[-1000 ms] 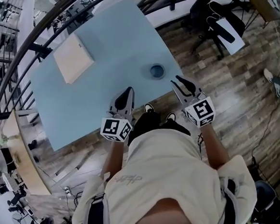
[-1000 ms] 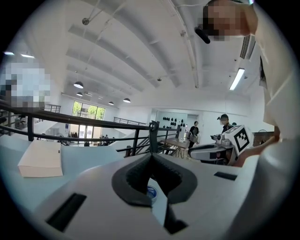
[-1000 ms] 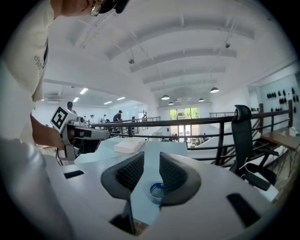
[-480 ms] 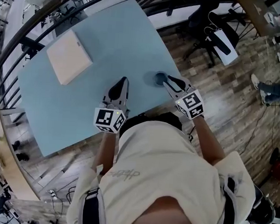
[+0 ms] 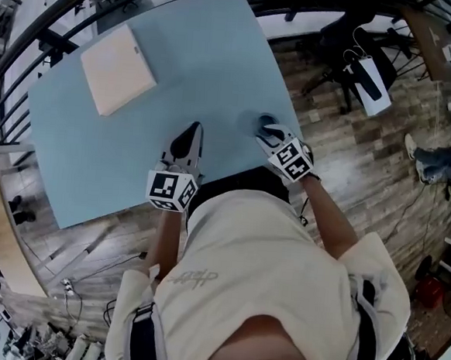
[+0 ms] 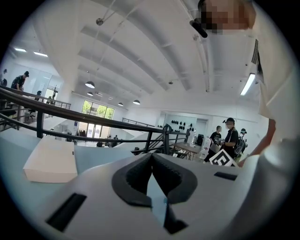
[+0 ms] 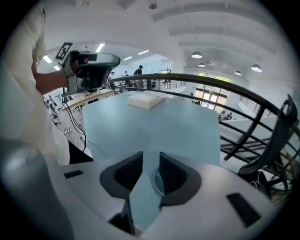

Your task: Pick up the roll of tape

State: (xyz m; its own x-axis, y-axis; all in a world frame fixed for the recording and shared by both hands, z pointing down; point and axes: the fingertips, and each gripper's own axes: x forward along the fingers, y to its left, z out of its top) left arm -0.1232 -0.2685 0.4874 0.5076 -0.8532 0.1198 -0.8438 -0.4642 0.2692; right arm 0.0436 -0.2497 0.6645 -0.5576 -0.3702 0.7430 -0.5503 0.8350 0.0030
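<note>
The roll of tape (image 5: 262, 121) is a small dark blue ring lying flat near the right edge of the light blue table (image 5: 134, 153). My right gripper (image 5: 268, 130) points steeply down over it with the jaws open. In the right gripper view the roll's rim (image 7: 155, 181) curves beside the right pad (image 7: 171, 173), which covers most of the ring, and nothing is pressed between the pads. My left gripper (image 5: 194, 128) hovers over the table's front part, left of the roll and apart from it. Its pads (image 6: 140, 174) meet at the tip with nothing between them.
A flat beige box (image 5: 118, 67) lies at the table's far left and also shows as the box (image 7: 146, 99). A dark railing (image 7: 220, 84) curves round the table's far side. An office chair (image 5: 358, 58) stands on the wood floor to the right. The table edge is close to the person's body.
My right gripper has come down and in from beside the table edge onto the roll of tape, tilting steeply. My left gripper shifted a little over the table.
</note>
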